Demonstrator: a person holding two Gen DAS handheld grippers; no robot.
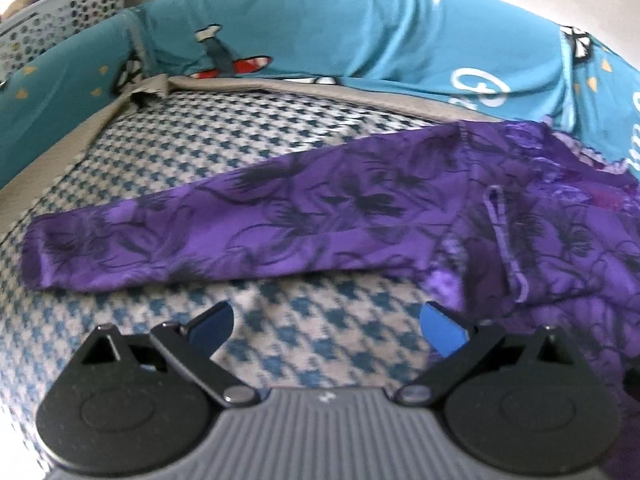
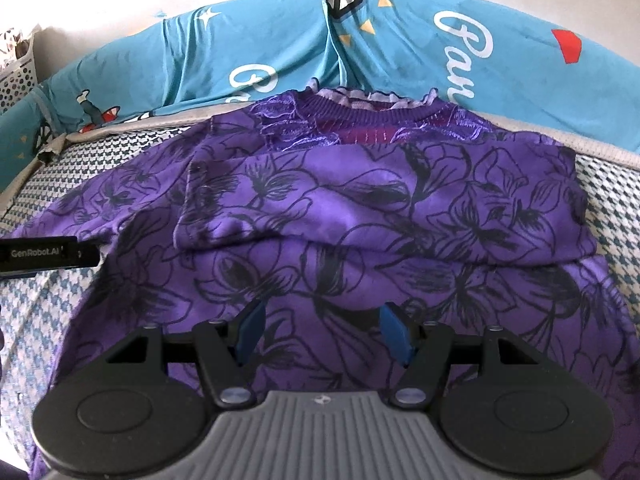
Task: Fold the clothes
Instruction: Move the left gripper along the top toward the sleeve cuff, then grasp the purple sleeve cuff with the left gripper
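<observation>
Both my grippers open, empty – left gripper (image 1: 328, 322) short of sleeve (image 1: 224, 232). Pinch cuff (image 1: 40, 256) only, fold across top (image 2: 360, 208) – right gripper (image 2: 322, 330) steadies body.

Soft daylight, mild blur left cam, fisheye warp w/ dark corners.

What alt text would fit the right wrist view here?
A purple floral top lies on a houndstooth bedcover, one sleeve folded across its chest, neckline toward a teal printed bolster. The right tongs hover open above its lower half, holding nothing. The other tool's black tip juts in at left.
</observation>
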